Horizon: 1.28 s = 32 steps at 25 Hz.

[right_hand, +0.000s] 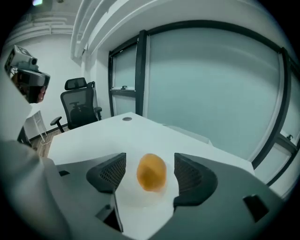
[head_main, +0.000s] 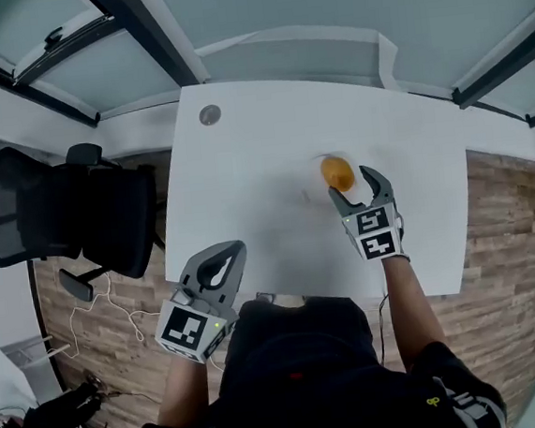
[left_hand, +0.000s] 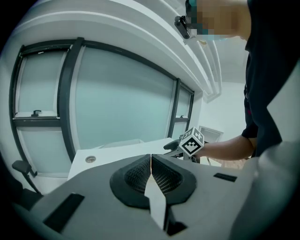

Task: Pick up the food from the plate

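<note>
An orange, egg-shaped piece of food lies on a white plate on the white table, right of its middle. My right gripper stands open around it. In the right gripper view the food sits between the two dark pads with a gap on each side, touching neither. My left gripper hangs at the table's near edge, left of the person's body. Its jaws are shut with nothing between them.
A round grommet is set in the table's far left part. A black office chair stands on the wooden floor to the left. Glass walls with dark frames run behind the table. The person's dark torso fills the near foreground.
</note>
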### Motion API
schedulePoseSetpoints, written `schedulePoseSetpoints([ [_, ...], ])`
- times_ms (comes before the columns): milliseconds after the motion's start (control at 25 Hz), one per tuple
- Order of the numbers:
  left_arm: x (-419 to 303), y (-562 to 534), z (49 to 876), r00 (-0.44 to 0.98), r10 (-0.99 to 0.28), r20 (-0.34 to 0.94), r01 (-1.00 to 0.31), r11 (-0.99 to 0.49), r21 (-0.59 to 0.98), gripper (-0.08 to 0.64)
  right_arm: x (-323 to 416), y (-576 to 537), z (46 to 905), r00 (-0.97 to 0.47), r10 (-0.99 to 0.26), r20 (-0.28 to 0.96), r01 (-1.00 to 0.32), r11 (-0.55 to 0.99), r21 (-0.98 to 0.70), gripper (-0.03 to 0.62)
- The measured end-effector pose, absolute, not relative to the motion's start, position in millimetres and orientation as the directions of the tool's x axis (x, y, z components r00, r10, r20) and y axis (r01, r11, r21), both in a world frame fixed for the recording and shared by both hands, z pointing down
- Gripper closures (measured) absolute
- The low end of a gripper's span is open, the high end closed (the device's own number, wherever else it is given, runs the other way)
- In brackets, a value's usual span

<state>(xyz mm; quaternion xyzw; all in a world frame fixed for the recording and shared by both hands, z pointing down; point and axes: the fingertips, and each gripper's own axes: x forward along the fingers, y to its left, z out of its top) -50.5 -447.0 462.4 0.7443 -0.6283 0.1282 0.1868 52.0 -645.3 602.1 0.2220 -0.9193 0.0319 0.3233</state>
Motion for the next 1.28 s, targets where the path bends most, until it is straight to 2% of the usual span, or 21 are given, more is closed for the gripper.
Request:
schedulePoseSetpoints([
  [280, -49, -452, 478, 0.131, -0.868, 0.479, -0.99, -0.092, 0.104, 0.537, 38, -670, 666, -0.639, -0.319, 0.7, -0.402, 0.914, 0.05, 0.224],
  [440, -51, -447, 481, 0.116, -0.864, 0.489, -0.992, -0.073, 0.106, 0.537, 26, -675, 695, -0.609, -0.275, 0.744, -0.392, 0.92, 0.019, 0.212],
  [560, -55, -442, 482, 0.102, -0.863, 0.495, -0.993, -0.058, 0.104, 0.537, 28, -678, 704, -0.57, -0.296, 0.766, -0.414, 0.909, 0.043, 0.213],
  [840, -64, -436, 472, 0.114, -0.881, 0.459, -0.989, -0.058, 0.135, 0.537, 23, -673, 636, -0.683, -0.412, 0.604, -0.459, 0.884, 0.084, 0.216],
  [1120, -70, -441, 443, 0.158, -0.907, 0.39, -0.987, -0.131, 0.096, 0.537, 24, -641, 516, -0.795, -0.474, 0.379, -0.44, 0.88, 0.178, 0.216],
  [1280, -71, -449, 421, 0.22, -0.921, 0.322, -0.975, -0.198, 0.099, 0.537, 29, -618, 454, -0.814, -0.518, 0.264, -0.483, 0.855, 0.189, 0.216],
])
